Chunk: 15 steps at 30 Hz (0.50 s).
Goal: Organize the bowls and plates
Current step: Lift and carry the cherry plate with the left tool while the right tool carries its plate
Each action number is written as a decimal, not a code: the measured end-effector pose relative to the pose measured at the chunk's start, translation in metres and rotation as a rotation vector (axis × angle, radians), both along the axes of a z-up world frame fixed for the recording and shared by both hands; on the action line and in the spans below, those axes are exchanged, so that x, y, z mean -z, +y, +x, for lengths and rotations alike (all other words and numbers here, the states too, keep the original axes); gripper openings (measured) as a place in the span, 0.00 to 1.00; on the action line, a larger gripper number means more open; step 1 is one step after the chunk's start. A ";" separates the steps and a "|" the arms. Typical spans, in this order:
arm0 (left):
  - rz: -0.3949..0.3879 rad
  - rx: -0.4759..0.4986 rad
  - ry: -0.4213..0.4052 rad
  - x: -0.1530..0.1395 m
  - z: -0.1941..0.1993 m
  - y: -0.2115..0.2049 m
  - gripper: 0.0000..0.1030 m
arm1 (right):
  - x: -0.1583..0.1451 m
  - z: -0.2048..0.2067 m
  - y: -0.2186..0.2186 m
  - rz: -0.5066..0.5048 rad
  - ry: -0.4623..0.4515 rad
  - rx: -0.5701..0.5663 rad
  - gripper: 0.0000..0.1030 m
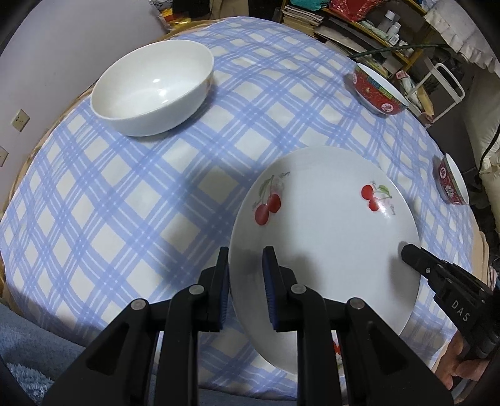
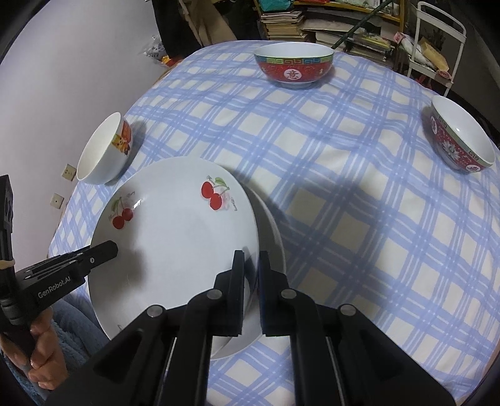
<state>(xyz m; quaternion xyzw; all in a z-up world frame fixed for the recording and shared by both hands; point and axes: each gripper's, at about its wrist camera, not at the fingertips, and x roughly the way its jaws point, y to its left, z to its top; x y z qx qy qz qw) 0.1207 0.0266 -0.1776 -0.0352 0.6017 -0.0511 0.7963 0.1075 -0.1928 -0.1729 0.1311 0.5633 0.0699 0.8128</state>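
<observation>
A white plate with cherry prints (image 1: 325,225) (image 2: 175,237) is held tilted just above the blue-checked table. My left gripper (image 1: 247,274) (image 2: 109,248) is shut on its near-left rim. On the opposite rim my right gripper (image 2: 252,274) (image 1: 409,250) is shut as well. A second white plate (image 2: 272,234) lies partly hidden under the held one. A white bowl (image 1: 153,90) (image 2: 103,150) with an orange picture on its side stands far left. Two red patterned bowls stand apart: one (image 1: 378,90) (image 2: 293,65) at the far edge, one (image 1: 453,181) (image 2: 459,137) at the right edge.
The round table's checked cloth (image 1: 125,203) (image 2: 359,187) runs close to a pale wall on the left. Shelves with stacked books (image 2: 281,22) and a white wire rack (image 2: 437,47) stand behind the table. A person's hand (image 2: 40,359) grips the left tool's handle.
</observation>
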 end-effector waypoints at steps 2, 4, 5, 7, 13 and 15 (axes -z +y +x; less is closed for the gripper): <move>0.006 -0.001 0.006 0.003 -0.001 0.000 0.19 | 0.002 0.000 0.002 -0.009 0.005 -0.003 0.09; 0.001 -0.006 0.017 0.006 -0.002 0.000 0.19 | 0.005 0.000 0.002 -0.018 0.012 -0.003 0.09; -0.001 -0.007 0.024 0.008 -0.003 -0.001 0.19 | 0.006 0.000 0.002 -0.024 0.016 0.000 0.09; 0.005 0.000 0.031 0.011 -0.003 -0.003 0.19 | 0.008 -0.002 0.002 -0.031 0.018 0.002 0.09; 0.006 0.002 0.059 0.025 0.004 -0.004 0.20 | 0.016 -0.002 0.003 -0.049 0.038 -0.001 0.09; -0.003 -0.003 0.057 0.026 0.005 -0.003 0.20 | 0.016 -0.001 0.002 -0.040 0.035 0.007 0.09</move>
